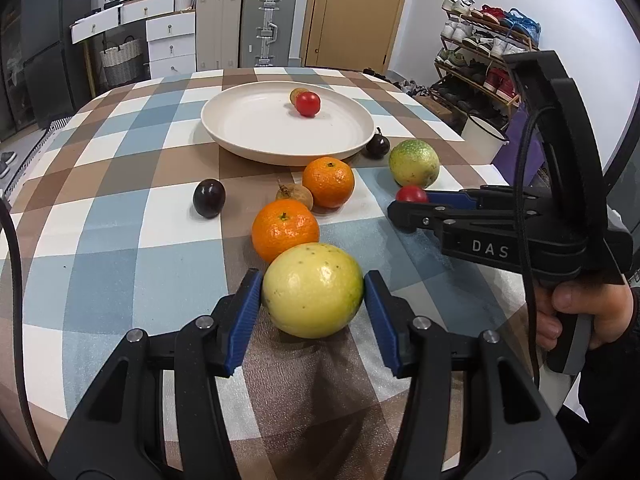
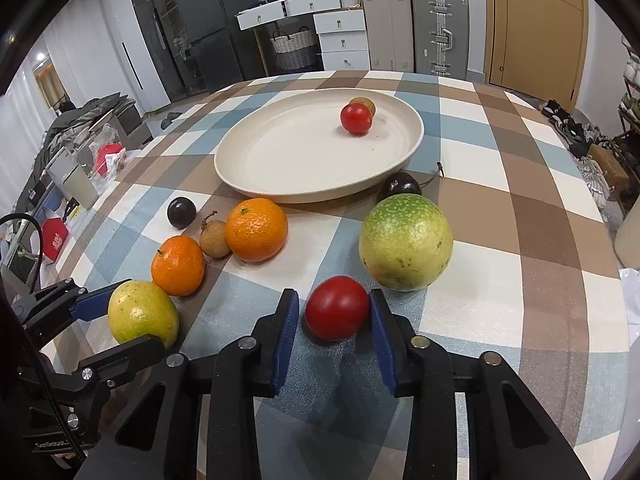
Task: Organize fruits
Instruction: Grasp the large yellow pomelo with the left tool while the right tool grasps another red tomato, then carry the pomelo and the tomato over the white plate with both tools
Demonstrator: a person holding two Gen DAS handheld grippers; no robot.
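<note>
My left gripper (image 1: 313, 292) is shut on a yellow fruit (image 1: 314, 290), both pads touching its sides on the table. My right gripper (image 2: 335, 316) straddles a red tomato (image 2: 337, 308); the right pad touches it, a thin gap shows at the left pad. A cream plate (image 1: 248, 128) holds a red tomato (image 1: 307, 104) and a brown longan (image 1: 297, 94). On the cloth lie two oranges (image 1: 285, 229) (image 1: 329, 181), a longan (image 1: 296, 195), a dark plum (image 1: 209, 197), a dark fruit with a stem (image 1: 377, 145) and a green fruit (image 1: 414, 163).
The checked tablecloth (image 1: 120, 240) covers a round table. Beyond it stand suitcases (image 1: 269, 24), white drawers (image 1: 170, 40), a door and a shoe rack (image 1: 480, 60). A white pot (image 1: 482, 136) sits off the table's right edge.
</note>
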